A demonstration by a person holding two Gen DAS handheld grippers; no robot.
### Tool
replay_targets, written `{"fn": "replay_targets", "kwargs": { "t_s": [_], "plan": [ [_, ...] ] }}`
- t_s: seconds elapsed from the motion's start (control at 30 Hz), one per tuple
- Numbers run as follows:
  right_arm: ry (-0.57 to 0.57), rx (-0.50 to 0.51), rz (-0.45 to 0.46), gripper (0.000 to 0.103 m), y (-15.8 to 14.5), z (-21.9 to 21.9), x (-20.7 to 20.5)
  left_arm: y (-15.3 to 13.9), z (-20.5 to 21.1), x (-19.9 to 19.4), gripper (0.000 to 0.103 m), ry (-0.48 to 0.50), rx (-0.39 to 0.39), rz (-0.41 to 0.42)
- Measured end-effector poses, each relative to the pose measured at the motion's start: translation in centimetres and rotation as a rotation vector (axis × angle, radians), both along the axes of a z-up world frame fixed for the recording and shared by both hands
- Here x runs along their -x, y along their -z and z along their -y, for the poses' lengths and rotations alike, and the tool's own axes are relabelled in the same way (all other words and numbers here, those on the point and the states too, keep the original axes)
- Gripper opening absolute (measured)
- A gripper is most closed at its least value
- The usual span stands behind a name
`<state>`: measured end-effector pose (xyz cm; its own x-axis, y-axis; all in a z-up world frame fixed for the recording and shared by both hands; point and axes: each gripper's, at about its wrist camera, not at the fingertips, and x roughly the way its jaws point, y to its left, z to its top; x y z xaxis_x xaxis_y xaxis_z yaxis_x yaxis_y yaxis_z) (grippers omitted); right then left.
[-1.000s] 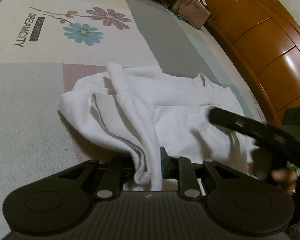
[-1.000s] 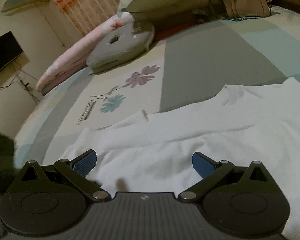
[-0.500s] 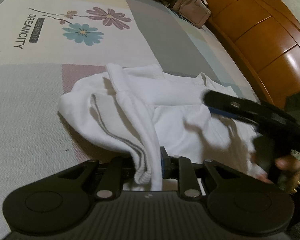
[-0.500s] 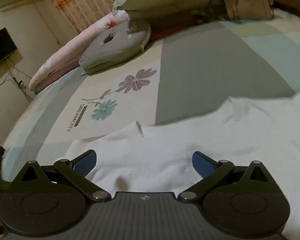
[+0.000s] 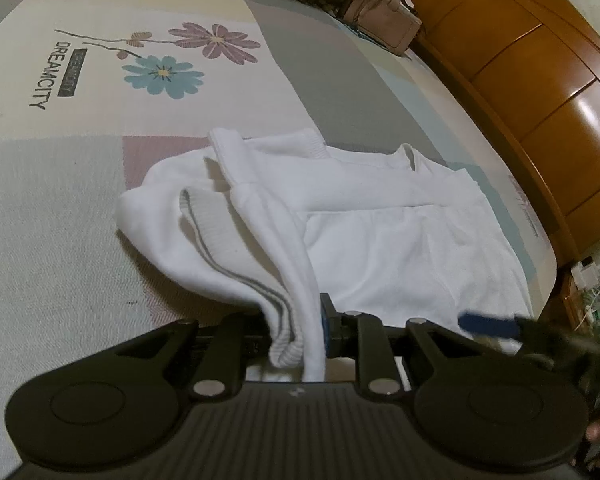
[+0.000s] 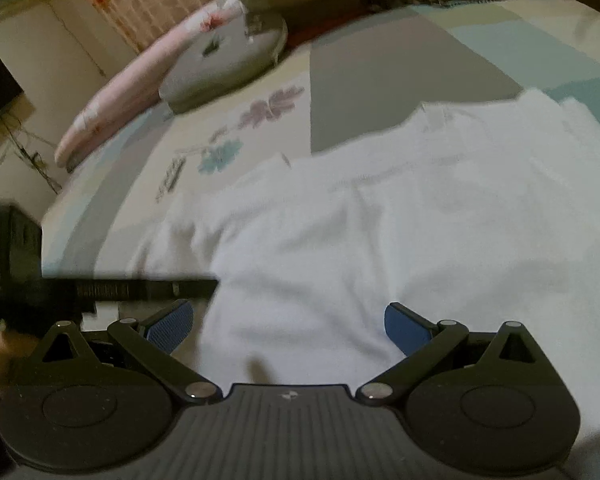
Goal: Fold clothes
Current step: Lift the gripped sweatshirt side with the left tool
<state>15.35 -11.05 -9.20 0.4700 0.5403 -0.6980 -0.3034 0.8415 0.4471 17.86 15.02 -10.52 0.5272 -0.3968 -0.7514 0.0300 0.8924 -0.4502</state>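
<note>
Left gripper: clamped tight on a bunched white edge, a ribbed cuff or hem, which hangs through between its fingers.
Garment: a white sweatshirt spread on the bed straight ahead of the left gripper. A sleeve lies across the chest, the neckline is at the far end, and a loose hump sits ahead and to the left.
Right gripper: jaws spread wide with nothing between them, low over the near part of the white cloth. The view is blurred.
Beside it: the left gripper's dark body reaches in from the right gripper's left, close by.
Stage: one fold seems under way, with the left side gathered and the right side flat.
Risk, slip: only a thin rolled edge is pinched, so a pull could let a layer slide out and the fold collapse.
Risk, drag: lifting with nothing pinning the body could pull the whole sweatshirt across the bedspread.
Risk, clash: the two tools are close and could knock together.
</note>
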Motion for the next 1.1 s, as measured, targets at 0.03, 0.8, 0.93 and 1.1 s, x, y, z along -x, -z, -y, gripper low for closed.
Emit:
{"fn": "replay_targets", "kwargs": {
  "t_s": [0.03, 0.8, 0.93, 1.1],
  "plan": [
    [0.000, 0.007, -0.006, 0.103, 0.1, 0.1, 0.5, 0.0, 0.0, 0.0, 0.020, -0.001, -0.003, 0.001],
    [0.099, 0.224, 0.236, 0.103, -6.3, 7.7, 5.2, -2.8, 2.0, -0.6, 0.016, -0.040, -0.096, -0.078],
    [0.121, 0.232, 0.255, 0.103, -5.6, 9.3, 5.5, -4.8, 2.8, -1.1, 0.016, -0.012, -0.097, -0.090],
    [0.127, 0.219, 0.283, 0.103, -5.6, 10.4, 5.4, -8.0, 4.8, -2.1, 0.016, 0.033, -0.107, -0.094]
  ]
}}
